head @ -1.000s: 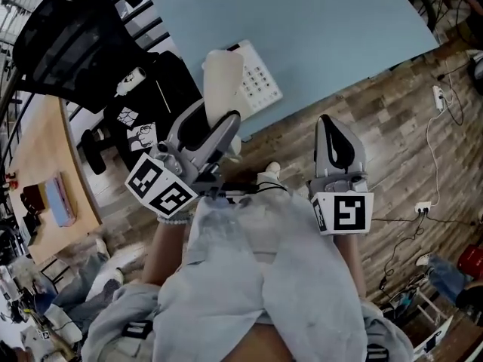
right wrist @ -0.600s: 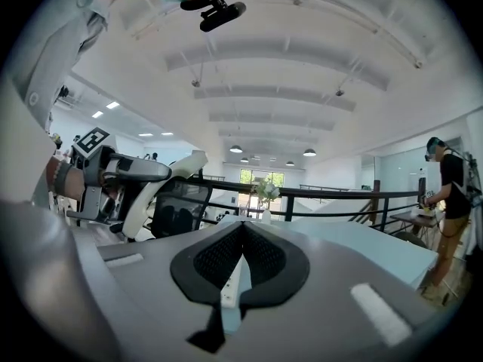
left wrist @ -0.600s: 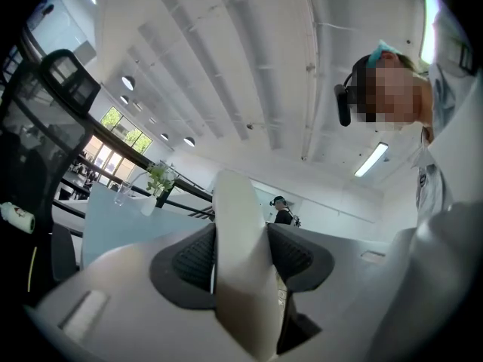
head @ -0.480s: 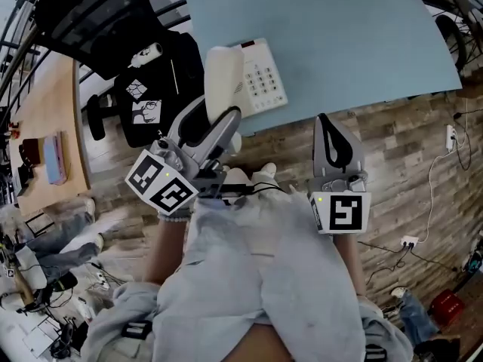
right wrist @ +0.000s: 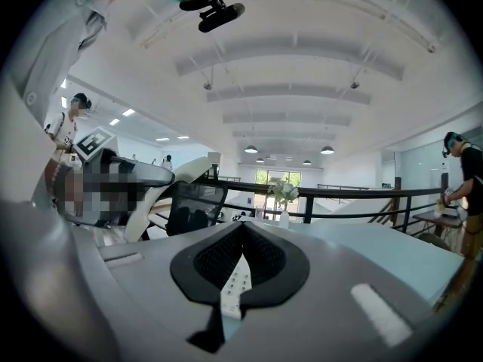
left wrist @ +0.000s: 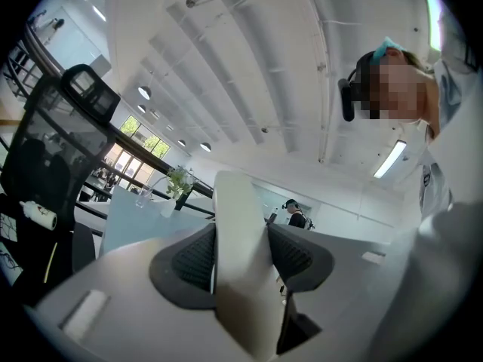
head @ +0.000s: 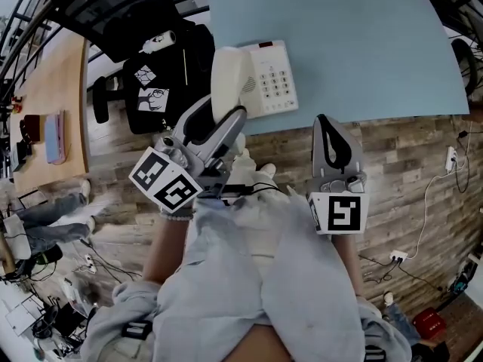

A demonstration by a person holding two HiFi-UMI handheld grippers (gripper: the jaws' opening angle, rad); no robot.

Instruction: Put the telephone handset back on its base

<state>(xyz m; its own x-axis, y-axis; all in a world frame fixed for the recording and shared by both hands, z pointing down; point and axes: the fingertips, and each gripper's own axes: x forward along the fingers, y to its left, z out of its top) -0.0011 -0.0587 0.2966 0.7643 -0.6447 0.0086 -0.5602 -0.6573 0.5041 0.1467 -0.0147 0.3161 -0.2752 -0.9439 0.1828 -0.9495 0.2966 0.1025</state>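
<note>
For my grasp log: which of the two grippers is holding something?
The left gripper: its jaws clamp the white handset. The right gripper is shut on nothing.

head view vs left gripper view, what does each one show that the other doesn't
Only the head view: the telephone base with its keypad, the shut, empty right claw, and the wooden floor. Only the left gripper view: the ceiling and its lights. Both: the white handset clamped in the left claw, and the black mesh chair.
</note>
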